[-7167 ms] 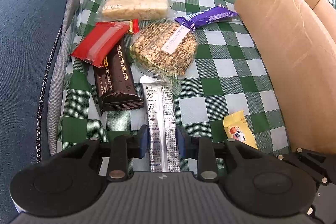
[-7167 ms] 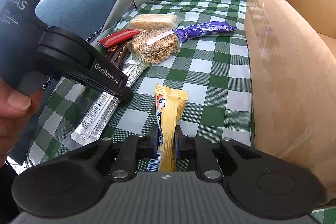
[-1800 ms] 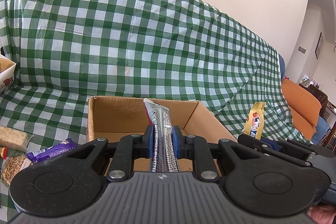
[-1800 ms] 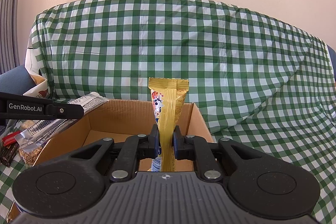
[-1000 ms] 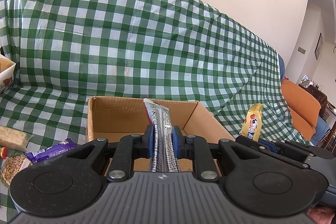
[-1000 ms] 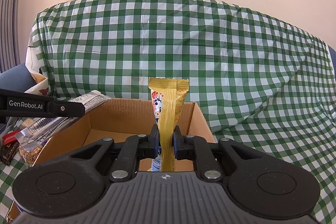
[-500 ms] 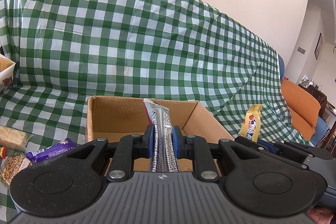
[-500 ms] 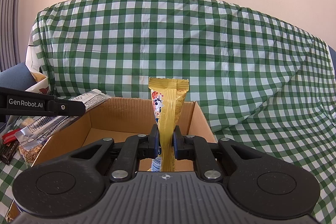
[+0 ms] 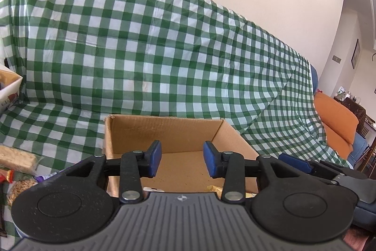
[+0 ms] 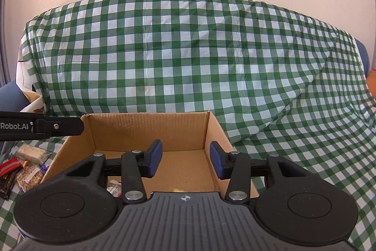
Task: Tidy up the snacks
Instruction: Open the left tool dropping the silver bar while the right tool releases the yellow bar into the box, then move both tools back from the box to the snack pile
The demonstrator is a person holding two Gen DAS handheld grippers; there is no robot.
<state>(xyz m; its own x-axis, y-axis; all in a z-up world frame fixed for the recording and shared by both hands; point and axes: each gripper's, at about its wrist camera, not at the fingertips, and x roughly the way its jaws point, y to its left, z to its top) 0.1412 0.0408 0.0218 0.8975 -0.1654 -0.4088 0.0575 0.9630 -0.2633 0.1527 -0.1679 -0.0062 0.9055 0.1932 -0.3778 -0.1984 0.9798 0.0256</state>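
Open brown cardboard box [image 10: 150, 131] sits on green-checked cloth [image 10: 188, 58], directly under both grippers. Silver wrapper [image 10: 114, 187] and yellow wrapper [image 9: 215, 188] lie on box floor, near edge. Left gripper [image 9: 182, 158] and right gripper [image 10: 185, 160]: jaws opening, nothing between. Remaining loose snack packets [image 10: 22, 168] lie left of box, nearer left gripper.

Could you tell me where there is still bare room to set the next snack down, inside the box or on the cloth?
The cardboard box floor is mostly bare toward its back wall; a silver packet and a yellow packet lie at its near edge. The checked cloth right of the box is free. Left of the box is crowded with remaining snacks.
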